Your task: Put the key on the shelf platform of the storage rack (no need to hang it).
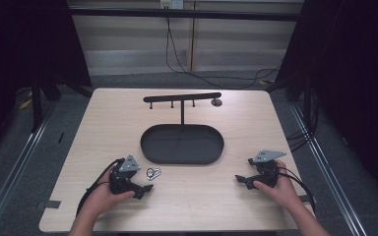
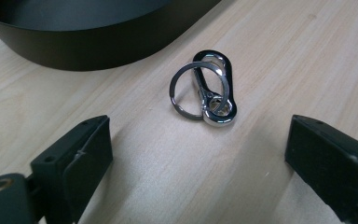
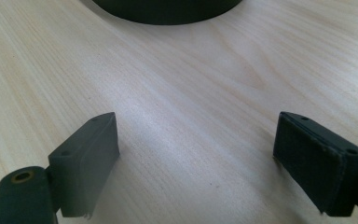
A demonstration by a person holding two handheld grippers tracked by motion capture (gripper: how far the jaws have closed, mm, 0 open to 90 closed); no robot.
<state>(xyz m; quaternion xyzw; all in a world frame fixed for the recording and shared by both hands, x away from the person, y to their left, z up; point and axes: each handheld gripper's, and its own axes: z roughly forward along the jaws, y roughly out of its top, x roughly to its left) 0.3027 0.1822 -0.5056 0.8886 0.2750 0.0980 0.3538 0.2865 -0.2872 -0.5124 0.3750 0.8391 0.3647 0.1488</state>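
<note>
A silver carabiner clip with a dark key ring (image 2: pixel 204 88) lies flat on the wooden table, just in front of the black oval tray (image 2: pixel 98 42). In the high view the clip (image 1: pixel 153 173) sits right of my left gripper (image 1: pixel 139 181), which rests on the table, open, its jaws on either side of the clip but short of it (image 2: pixel 198 154). My right gripper (image 1: pixel 245 172) rests on the table at the right, open, with bare wood between its jaws (image 3: pixel 196 154). A black stand with a hook bar (image 1: pixel 182 97) rises behind the tray (image 1: pixel 150 147).
The table's front edge lies close behind both hands. A small round grey disc (image 1: pixel 216 102) sits by the right end of the hook bar. Cables run over the floor beyond the table. Dark curtains flank both sides.
</note>
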